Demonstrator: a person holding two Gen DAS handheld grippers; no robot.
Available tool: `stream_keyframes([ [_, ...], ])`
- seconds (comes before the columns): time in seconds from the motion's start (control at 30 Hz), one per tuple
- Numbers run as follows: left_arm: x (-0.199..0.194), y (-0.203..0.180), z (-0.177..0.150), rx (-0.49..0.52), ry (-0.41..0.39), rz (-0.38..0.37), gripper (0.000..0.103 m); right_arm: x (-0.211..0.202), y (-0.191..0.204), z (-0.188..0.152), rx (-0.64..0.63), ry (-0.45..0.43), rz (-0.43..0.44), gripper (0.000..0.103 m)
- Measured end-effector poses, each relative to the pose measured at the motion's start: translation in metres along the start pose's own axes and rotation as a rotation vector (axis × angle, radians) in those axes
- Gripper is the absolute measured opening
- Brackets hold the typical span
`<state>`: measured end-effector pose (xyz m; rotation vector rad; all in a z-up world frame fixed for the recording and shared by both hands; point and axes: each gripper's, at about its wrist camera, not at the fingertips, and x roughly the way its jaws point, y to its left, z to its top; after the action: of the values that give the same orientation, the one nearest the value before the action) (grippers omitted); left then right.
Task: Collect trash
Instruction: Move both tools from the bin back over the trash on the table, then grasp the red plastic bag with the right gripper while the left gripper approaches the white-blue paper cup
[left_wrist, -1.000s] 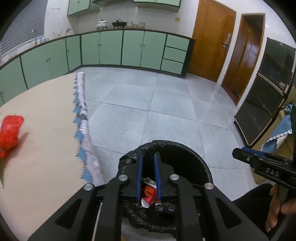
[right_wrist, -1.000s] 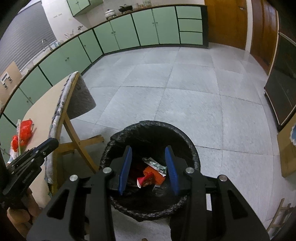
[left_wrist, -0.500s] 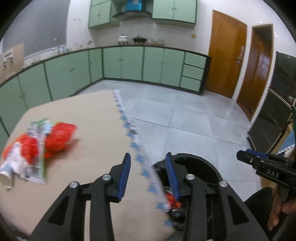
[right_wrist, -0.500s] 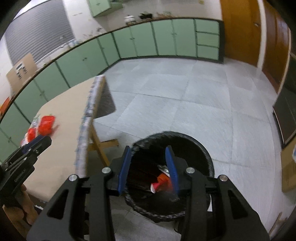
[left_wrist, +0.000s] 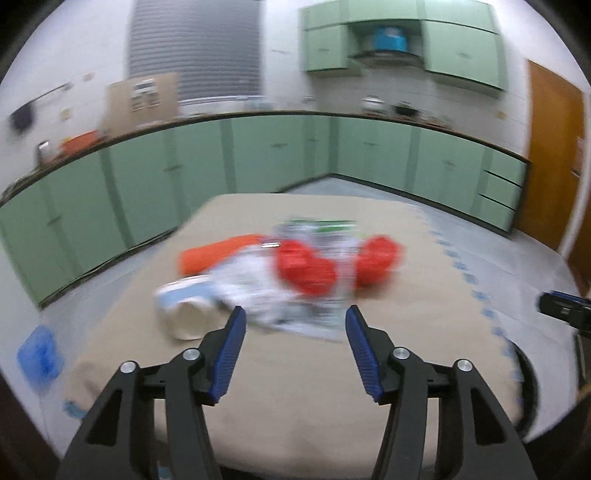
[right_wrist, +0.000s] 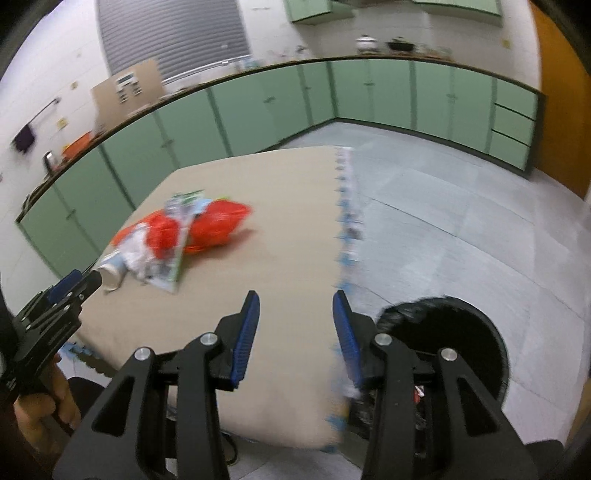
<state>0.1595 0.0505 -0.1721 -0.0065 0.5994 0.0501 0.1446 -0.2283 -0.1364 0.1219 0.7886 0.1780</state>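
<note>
A blurred pile of trash lies on the beige table (left_wrist: 295, 387): red plastic bags (left_wrist: 306, 267), a green-and-white wrapper (left_wrist: 321, 314), an orange packet (left_wrist: 214, 253) and a tipped paper cup (left_wrist: 186, 314). My left gripper (left_wrist: 293, 332) is open and empty, just short of the pile. My right gripper (right_wrist: 295, 325) is open and empty over the table's near right edge. The pile also shows in the right wrist view (right_wrist: 177, 236). The black-lined trash bin (right_wrist: 454, 332) stands on the floor right of the table.
Green cabinets (left_wrist: 258, 158) line the far walls. A wooden door (left_wrist: 550, 158) is at the right. The table cloth has a blue patterned edge (right_wrist: 345, 221). A blue object (left_wrist: 38, 354) lies on the floor at the left.
Both grippers have swung left, away from the bin and toward the table. My left gripper has opened wide and now faces the trash pile up close.
</note>
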Motion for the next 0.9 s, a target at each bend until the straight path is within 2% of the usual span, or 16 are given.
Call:
stream_keyframes([
  [0.13, 0.011, 0.043, -0.008, -0.052, 0.004, 0.077, 0.057, 0.020, 0.037, 0.007, -0.049, 0.013, 0.045, 0.047],
  [0.3, 0.033, 0.067, -0.015, -0.072, 0.023, 0.100, 0.057, 0.053, 0.079, 0.015, -0.097, 0.040, 0.099, 0.047],
  [0.5, 0.072, 0.078, -0.020, -0.081, 0.077, 0.090, 0.057, 0.082, 0.109, 0.024, -0.133, 0.055, 0.131, 0.047],
  [0.77, 0.099, 0.085, -0.013, -0.077, 0.105, 0.074, 0.060, 0.111, 0.123, 0.035, -0.138, 0.065, 0.137, 0.047],
  [0.9, 0.102, 0.089, -0.011, -0.082, 0.104, 0.063, 0.055, 0.120, 0.131, 0.038, -0.155, 0.061, 0.147, 0.047],
])
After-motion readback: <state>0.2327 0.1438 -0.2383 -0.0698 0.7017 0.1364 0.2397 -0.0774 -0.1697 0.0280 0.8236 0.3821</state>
